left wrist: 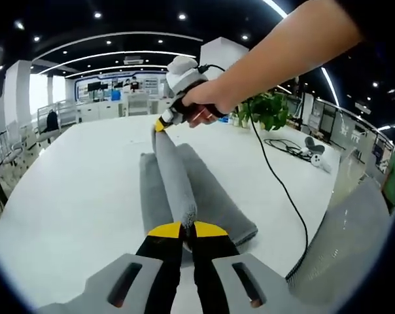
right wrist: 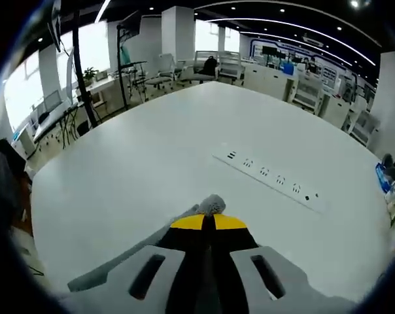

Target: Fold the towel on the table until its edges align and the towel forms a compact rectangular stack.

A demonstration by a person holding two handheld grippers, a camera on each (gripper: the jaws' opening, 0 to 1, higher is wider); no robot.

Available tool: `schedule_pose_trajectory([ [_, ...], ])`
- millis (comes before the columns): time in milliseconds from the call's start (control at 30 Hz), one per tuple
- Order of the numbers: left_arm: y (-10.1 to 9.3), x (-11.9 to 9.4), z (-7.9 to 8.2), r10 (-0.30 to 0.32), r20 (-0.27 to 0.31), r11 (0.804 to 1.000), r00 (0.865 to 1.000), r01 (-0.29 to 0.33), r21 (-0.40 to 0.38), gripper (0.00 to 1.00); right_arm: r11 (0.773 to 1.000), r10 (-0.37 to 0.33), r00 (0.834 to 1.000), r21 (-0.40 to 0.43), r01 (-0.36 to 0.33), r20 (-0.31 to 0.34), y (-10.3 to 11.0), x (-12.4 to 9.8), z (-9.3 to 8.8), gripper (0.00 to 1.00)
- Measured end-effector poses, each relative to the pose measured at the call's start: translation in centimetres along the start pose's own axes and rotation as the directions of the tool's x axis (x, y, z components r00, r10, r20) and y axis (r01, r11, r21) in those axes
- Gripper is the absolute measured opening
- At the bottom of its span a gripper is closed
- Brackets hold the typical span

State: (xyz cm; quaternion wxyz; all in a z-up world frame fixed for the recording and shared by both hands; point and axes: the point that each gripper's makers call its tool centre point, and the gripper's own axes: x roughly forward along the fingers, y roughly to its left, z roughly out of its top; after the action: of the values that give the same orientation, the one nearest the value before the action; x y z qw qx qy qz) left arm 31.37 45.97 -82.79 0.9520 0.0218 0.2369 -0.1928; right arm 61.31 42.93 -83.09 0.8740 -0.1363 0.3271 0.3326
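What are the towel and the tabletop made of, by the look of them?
Towel: grey, looks like terry or microfibre cloth; matte, nubby pile, and it sags in a soft ridge between the left tool and the right tool. Table: white, smooth, hard; faint sheen suggests laminate or painted board, which one is unclear.

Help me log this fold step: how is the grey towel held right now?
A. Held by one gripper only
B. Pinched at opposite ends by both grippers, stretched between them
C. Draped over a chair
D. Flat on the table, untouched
B: the left gripper and right gripper each clamp an end of the towel, lifted taut over the table.
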Motion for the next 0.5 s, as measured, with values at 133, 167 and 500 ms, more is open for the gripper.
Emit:
schedule_pose_trajectory([
  [133,0.1,0.1,-0.1,-0.004,-0.001,1.000,1.000,0.004,0.007,0.05,1.000,-0.003,1.000,0.013,0.003,0.000,0.2,-0.2,-0.1,0.00],
  [167,0.1,0.2,-0.2,-0.003,-0.005,1.000,1.000,0.004,0.011,0.05,1.000,-0.003,1.000,0.015,0.003,0.000,0.1,-0.2,-0.2,0.01],
  [500,1.3,0.9,-2.6,0.026,-0.066,0.998,0.997,-0.022,0.061,0.05,1.000,0.000,1.000,0.022,0.000,0.000,0.7,0.9,-0.8,0.01],
])
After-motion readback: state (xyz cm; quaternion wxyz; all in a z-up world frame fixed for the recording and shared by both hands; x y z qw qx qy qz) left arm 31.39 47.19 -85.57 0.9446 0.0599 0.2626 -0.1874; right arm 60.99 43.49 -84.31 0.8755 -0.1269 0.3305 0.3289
